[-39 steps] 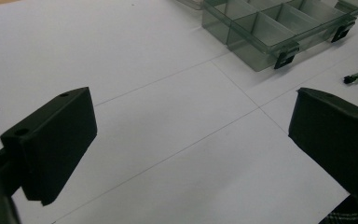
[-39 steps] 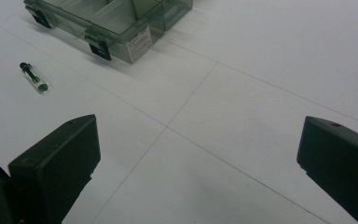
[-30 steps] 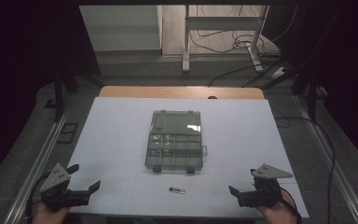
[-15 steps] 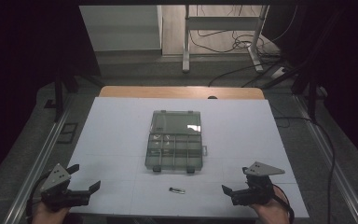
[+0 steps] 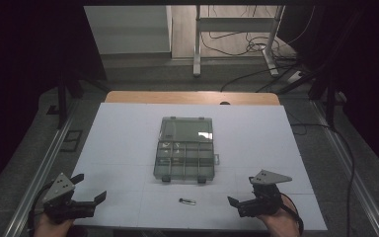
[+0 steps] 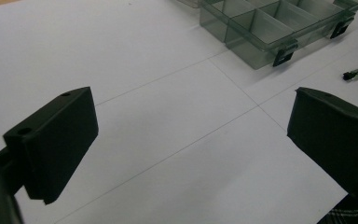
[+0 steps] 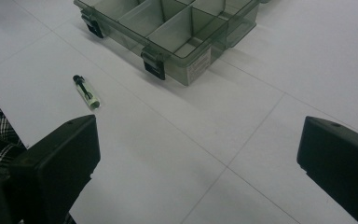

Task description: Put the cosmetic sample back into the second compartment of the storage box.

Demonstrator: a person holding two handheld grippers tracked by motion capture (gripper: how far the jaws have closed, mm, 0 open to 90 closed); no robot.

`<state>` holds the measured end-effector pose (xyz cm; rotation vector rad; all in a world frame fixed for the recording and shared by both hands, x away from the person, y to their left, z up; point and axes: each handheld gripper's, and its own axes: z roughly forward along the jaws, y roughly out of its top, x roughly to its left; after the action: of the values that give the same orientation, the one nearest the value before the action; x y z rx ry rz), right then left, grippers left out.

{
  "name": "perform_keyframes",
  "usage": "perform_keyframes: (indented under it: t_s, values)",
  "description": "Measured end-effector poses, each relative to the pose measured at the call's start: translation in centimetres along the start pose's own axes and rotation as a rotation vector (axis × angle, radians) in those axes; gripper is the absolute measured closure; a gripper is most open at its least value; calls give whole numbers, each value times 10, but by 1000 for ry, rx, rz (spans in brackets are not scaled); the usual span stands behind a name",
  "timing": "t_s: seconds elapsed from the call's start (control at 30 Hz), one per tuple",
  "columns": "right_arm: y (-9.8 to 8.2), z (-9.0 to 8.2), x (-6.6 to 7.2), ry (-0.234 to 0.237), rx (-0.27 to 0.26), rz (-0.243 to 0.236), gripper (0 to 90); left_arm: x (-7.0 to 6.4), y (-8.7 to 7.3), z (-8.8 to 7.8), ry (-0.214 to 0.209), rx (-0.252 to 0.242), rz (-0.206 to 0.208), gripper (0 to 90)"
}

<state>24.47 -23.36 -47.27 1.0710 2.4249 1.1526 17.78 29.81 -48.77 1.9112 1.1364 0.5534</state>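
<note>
white surface (image 5: 128,143), with an open clear compartment box (image 5: 185,155) at its centre, lid laid back. left gripper (image 5: 86,200) and right gripper (image 5: 242,205) hover at the near corners, each with jaws spread wide and empty. a small vial (image 5: 188,201), dark-capped, lies on its side just in front of the box latches, between the grippers and nearer the right one. likely risk: the round vial rolls or skids if one jaw touches it first, or slips from a pinch across its smooth body.

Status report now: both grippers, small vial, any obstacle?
Left gripper and right gripper open, empty. Vial flat on table, untouched. Organizer box beyond; path unobstructed.
</note>
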Motion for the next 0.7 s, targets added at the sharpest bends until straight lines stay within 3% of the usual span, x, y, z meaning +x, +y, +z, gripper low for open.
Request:
perform_keyframes:
  t_s: [0.4, 0.7]
  values:
    - [5, 13, 8, 17, 23, -31, 0, 1, 0, 0, -7, -4, -12, 23]
    - [9, 23, 14, 33, 68, -57, 0, 2, 0, 0, -9, -4, -11, 23]
